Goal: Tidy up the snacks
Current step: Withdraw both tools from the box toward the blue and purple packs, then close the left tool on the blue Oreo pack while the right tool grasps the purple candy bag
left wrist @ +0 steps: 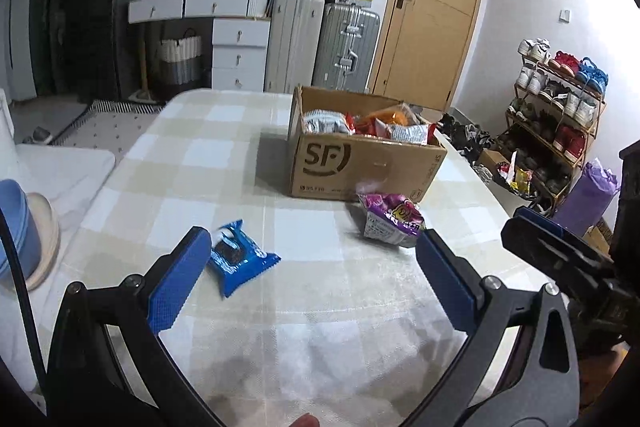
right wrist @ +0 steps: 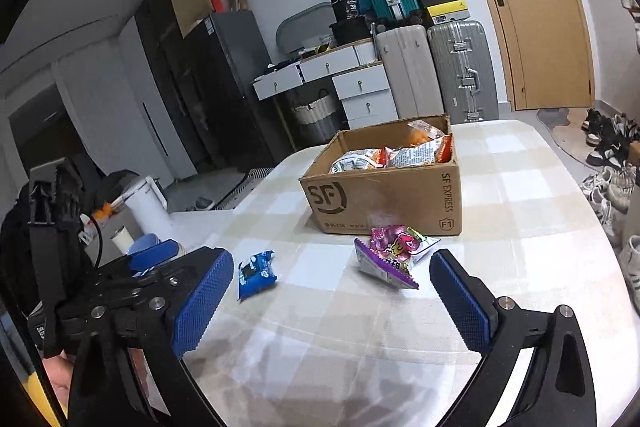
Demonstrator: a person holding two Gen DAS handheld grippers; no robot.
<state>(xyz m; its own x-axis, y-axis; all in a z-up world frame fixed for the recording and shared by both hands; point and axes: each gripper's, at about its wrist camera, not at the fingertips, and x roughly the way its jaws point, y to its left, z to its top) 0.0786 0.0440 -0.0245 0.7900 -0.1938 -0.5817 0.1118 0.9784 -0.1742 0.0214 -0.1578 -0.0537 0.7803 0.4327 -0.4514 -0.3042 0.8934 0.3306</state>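
We hold both grippers spread wide and empty: the left gripper [left wrist: 314,267] faces the blue cookie packet [left wrist: 240,259] by its left finger, the right gripper [right wrist: 332,291] the purple candy bag [right wrist: 394,257] ahead, both lying before the half-filled SF cardboard box [right wrist: 384,195], awaiting boxing.

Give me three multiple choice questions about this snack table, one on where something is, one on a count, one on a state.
1. Where does the purple snack bag lie?
A. inside the box
B. on the tablecloth in front of the cardboard box
C. on the floor

2. How many snack packets lie loose on the tablecloth?
A. two
B. four
C. none

3. The right tongs are:
A. shut on the blue packet
B. open, holding nothing
C. shut, empty

Answers: 1 B, it sits before the box's printed side. 2 A, the purple bag and blue packet. 3 B, pads apart, nothing between.
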